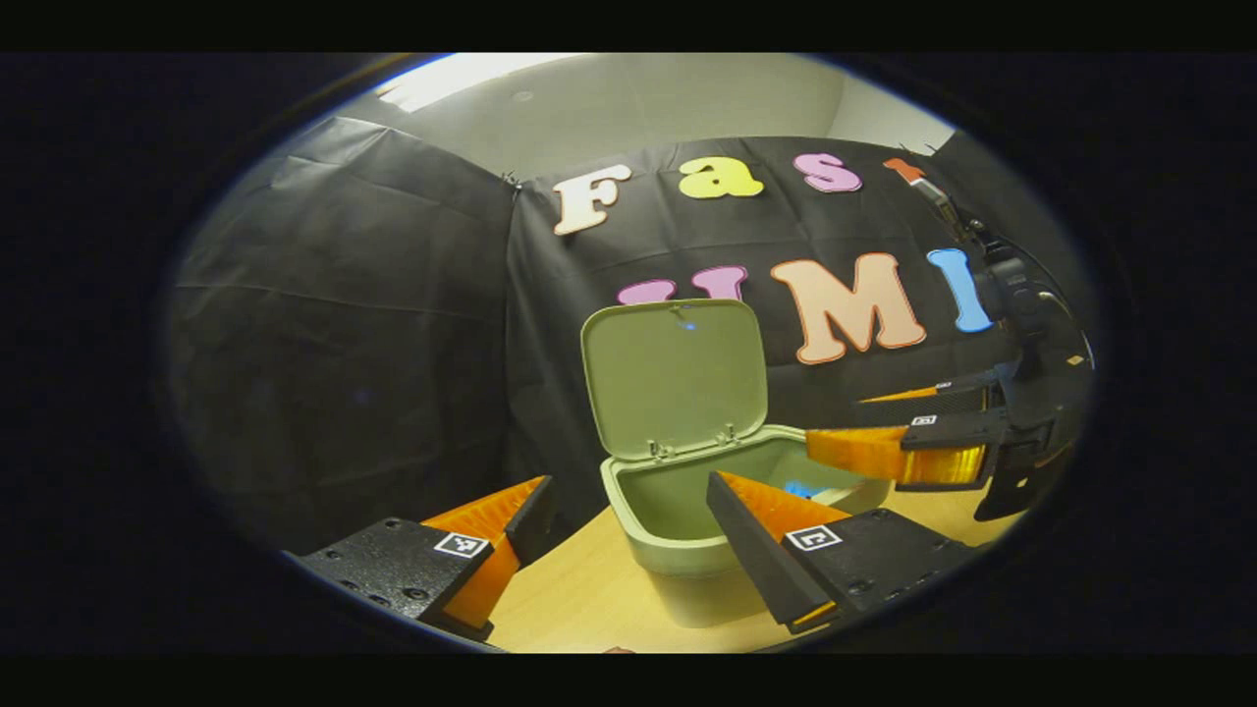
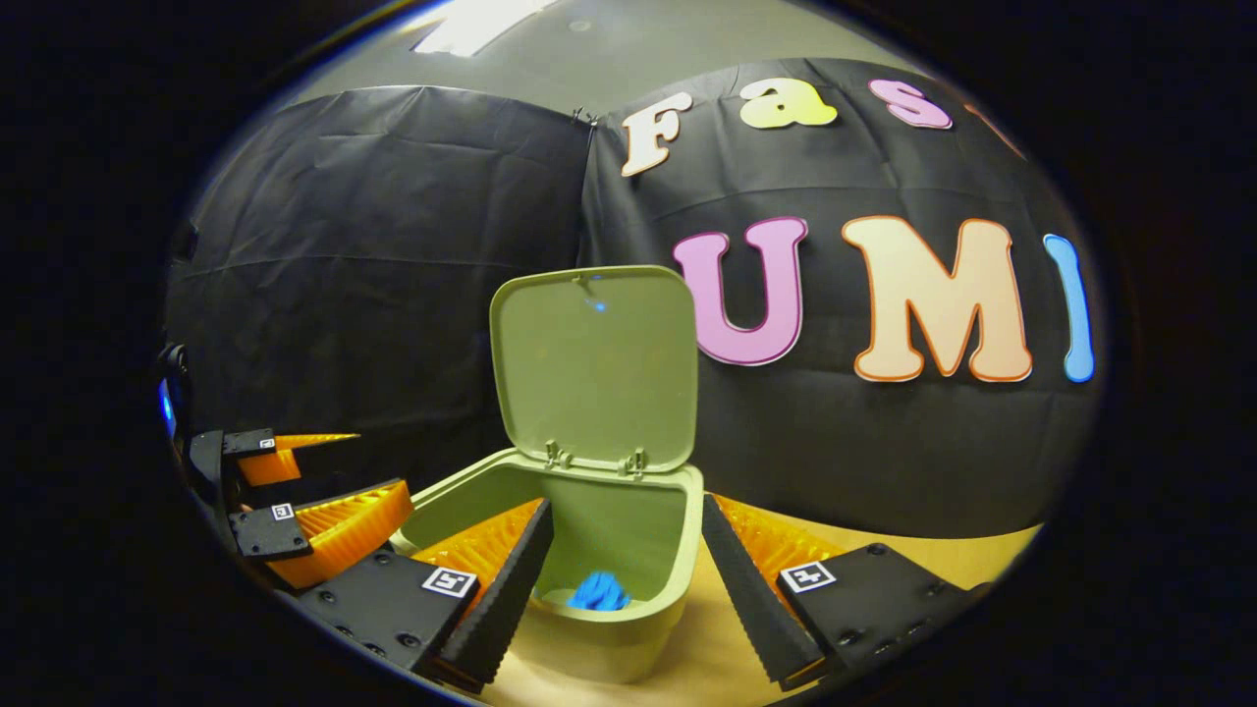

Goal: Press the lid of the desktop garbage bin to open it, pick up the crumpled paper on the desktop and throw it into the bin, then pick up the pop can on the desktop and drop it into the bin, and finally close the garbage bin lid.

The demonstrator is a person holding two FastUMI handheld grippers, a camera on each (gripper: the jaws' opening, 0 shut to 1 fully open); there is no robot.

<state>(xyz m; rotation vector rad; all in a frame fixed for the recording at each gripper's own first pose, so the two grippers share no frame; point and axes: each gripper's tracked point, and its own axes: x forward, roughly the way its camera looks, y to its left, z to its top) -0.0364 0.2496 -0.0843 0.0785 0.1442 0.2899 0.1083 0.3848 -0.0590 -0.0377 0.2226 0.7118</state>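
Observation:
The green desktop bin (image 1: 678, 555) stands on the wooden table with its lid (image 1: 676, 378) swung up and back. A blue crumpled paper (image 2: 599, 591) lies at the bottom of the bin (image 2: 628, 628), under the raised lid (image 2: 594, 368); a bit of that paper (image 1: 800, 488) also peeks over the rim in the left gripper view. My right gripper (image 2: 626, 506) hangs open just above the bin's mouth, holding nothing. My left gripper (image 1: 628, 491) is open and empty, in front of the bin. Each view catches the other gripper beside the bin: right gripper (image 1: 840, 422), left gripper (image 2: 378, 463).
The light wooden table (image 1: 579, 599) runs under and in front of the bin, and a strip of it (image 2: 943, 555) shows to the bin's right. The black cloth wall stands close behind the bin.

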